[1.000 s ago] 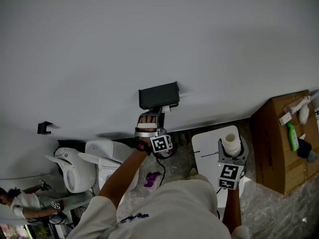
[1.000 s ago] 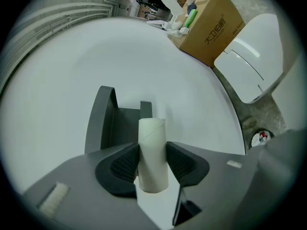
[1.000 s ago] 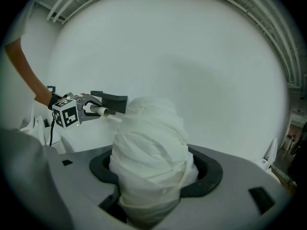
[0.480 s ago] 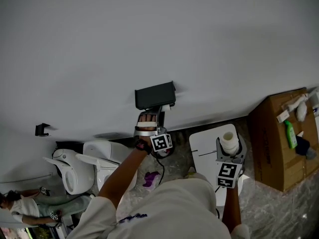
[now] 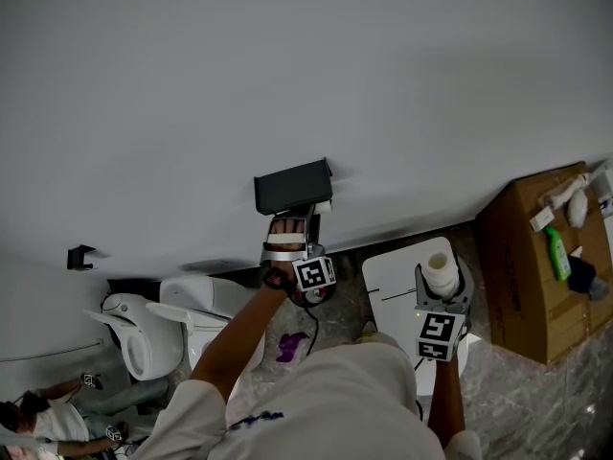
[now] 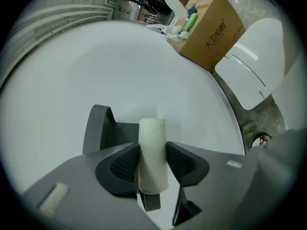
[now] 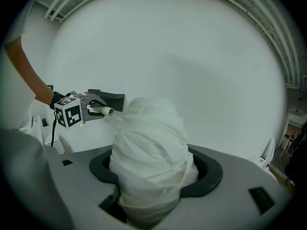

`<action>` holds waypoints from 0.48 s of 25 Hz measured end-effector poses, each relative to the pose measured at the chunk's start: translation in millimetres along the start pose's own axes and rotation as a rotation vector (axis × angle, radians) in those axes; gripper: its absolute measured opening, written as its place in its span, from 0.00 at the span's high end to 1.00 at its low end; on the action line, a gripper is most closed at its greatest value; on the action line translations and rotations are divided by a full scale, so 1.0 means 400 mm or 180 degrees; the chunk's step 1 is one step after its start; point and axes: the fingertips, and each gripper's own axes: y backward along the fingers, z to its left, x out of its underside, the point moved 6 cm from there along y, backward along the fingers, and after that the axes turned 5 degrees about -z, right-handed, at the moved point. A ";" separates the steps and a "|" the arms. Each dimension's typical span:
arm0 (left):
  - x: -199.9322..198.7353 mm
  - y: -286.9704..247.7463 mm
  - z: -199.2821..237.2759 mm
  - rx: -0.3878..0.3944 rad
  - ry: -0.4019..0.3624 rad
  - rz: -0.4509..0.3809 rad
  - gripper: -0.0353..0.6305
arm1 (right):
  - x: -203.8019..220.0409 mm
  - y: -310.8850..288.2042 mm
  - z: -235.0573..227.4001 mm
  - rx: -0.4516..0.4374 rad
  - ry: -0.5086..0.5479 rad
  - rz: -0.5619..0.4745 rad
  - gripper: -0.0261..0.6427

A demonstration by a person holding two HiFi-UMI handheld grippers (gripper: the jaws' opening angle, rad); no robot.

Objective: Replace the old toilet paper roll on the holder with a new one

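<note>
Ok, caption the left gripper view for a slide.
Left tool clamped on the empty cardboard tube, dark wall holder behind.

The holder (image 5: 292,185) sits on the wall. The left gripper (image 5: 287,226) is just in front of it, with the empty tube (image 6: 152,152) between its jaws. To its right is the right gripper (image 5: 442,281), with the new roll (image 7: 151,152) between its jaws. Farther right, bottles (image 5: 557,257) lie on a cardboard box (image 5: 522,276).

One bare cardboard tube (image 6: 152,150) sits pinched in the left gripper (image 5: 287,233), and one full paper roll (image 7: 151,152) in the right gripper (image 5: 442,290). That makes two grippers. One dark holder (image 5: 292,186) hangs just beyond the left gripper. One cardboard box (image 5: 532,286) stands off to the right gripper's right, with one green bottle (image 5: 559,255) on it.
</note>
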 end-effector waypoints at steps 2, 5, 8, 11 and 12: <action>-0.009 -0.005 0.002 0.0011 0.0001 -0.0014 0.67 | 0.000 0.000 -0.001 -0.0001 0.0008 0.0006 0.48; -0.025 -0.007 0.002 0.0053 0.0017 -0.0046 0.67 | 0.002 0.002 -0.002 -0.0001 0.0016 0.0006 0.48; -0.039 -0.006 0.010 -0.0027 -0.0022 -0.0078 0.67 | 0.003 0.005 -0.003 0.0010 0.0017 0.0008 0.48; -0.059 -0.003 0.010 0.0016 -0.0016 -0.0131 0.67 | 0.003 0.008 -0.007 0.0012 0.0030 0.0013 0.48; -0.066 -0.002 0.009 0.0043 -0.0008 -0.0146 0.67 | 0.003 0.010 -0.009 0.0016 0.0031 0.0016 0.48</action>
